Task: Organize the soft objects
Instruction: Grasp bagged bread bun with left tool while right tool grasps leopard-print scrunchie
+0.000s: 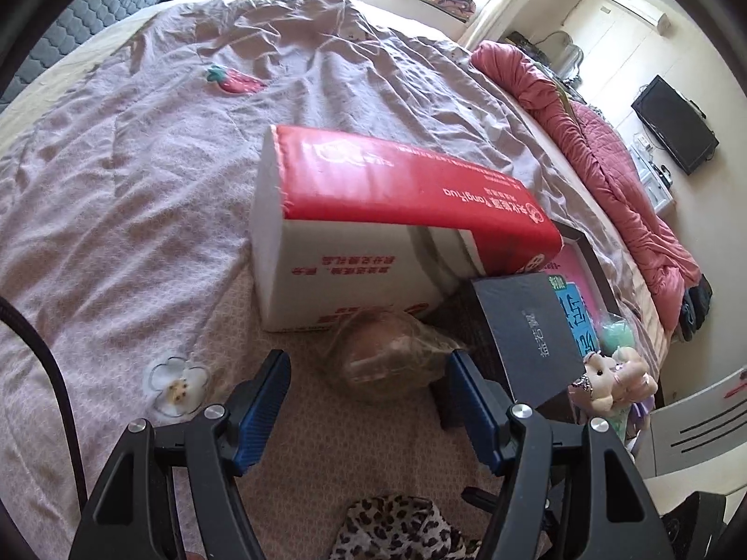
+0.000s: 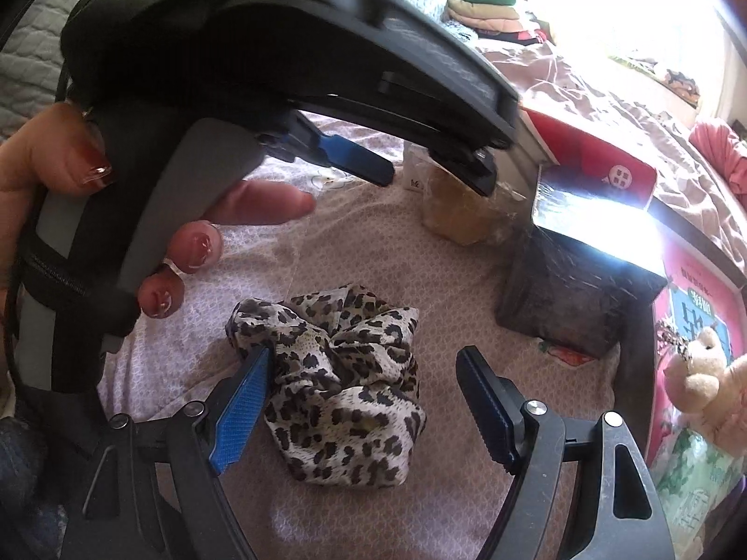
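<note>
A leopard-print cloth [image 2: 341,387] lies bunched on the pink bedspread [image 2: 420,275]. My right gripper [image 2: 364,364] stands open around it: the left pad is at the cloth's edge and the right pad is apart from it. In the left wrist view my left gripper [image 1: 369,368] is open just short of a brown bun in clear wrap [image 1: 387,354], with nothing between its fingers. The right wrist view shows that left gripper [image 2: 429,172] held by a hand [image 2: 196,233] above the same bun [image 2: 457,214]. A beige plush toy [image 1: 611,373] [image 2: 700,373] sits at the right.
A red and white tissue pack [image 1: 373,224] lies behind the bun. A black box [image 1: 527,331] stands on a dark woven box [image 2: 569,298] to the right, beside a pink book [image 2: 691,308]. A red quilt [image 1: 607,149] runs along the bed's far edge.
</note>
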### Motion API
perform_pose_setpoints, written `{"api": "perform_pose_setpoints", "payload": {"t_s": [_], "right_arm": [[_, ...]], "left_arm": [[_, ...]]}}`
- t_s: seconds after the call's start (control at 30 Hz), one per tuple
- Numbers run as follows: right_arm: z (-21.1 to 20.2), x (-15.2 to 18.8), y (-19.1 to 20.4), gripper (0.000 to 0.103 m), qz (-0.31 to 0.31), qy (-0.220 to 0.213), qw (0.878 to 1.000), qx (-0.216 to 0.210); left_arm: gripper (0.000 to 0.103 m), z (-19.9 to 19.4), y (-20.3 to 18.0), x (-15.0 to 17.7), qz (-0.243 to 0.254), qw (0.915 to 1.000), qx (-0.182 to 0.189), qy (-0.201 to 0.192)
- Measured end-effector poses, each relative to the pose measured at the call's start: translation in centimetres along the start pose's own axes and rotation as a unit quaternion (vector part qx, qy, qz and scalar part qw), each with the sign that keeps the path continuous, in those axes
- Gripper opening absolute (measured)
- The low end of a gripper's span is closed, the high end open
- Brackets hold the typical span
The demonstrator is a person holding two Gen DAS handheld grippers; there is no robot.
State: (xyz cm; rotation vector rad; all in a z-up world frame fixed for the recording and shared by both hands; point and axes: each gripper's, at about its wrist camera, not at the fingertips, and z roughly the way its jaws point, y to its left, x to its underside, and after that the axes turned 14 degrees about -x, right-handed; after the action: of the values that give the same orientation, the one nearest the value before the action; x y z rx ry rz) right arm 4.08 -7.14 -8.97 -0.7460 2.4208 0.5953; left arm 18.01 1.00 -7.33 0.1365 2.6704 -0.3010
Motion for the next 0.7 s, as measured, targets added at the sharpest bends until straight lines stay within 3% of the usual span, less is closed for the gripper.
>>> {"api": "perform_pose_setpoints", "payload": {"t_s": [0.2, 0.37, 0.57, 0.7], "right_arm": [[1.0, -0.1, 0.6, 0.08, -0.007, 0.0, 1.0, 0.001], [1.1, -0.1, 0.5, 0.046, -0.001, -0.005, 1.0, -0.031], [0.5, -0.3, 0.3, 0.027, 0.0, -0.006, 0.999, -0.039], [-0.3, -0.4, -0.5, 0.023, 0.013, -0.013, 0.999, -0.031]], "left_arm": [[0.068, 1.2, 0.0, -0.1, -0.003, 0.9999, 0.01, 0.013], [0.062, 1.8, 0.3, -0.1, -0.012, 0.9994, 0.026, 0.018], [0.053, 1.7, 0.4, 0.1, -0.016, 0.9992, 0.035, 0.014], [0.05, 1.4, 0.2, 0.2, -0.012, 0.9994, 0.031, 0.01]]}}
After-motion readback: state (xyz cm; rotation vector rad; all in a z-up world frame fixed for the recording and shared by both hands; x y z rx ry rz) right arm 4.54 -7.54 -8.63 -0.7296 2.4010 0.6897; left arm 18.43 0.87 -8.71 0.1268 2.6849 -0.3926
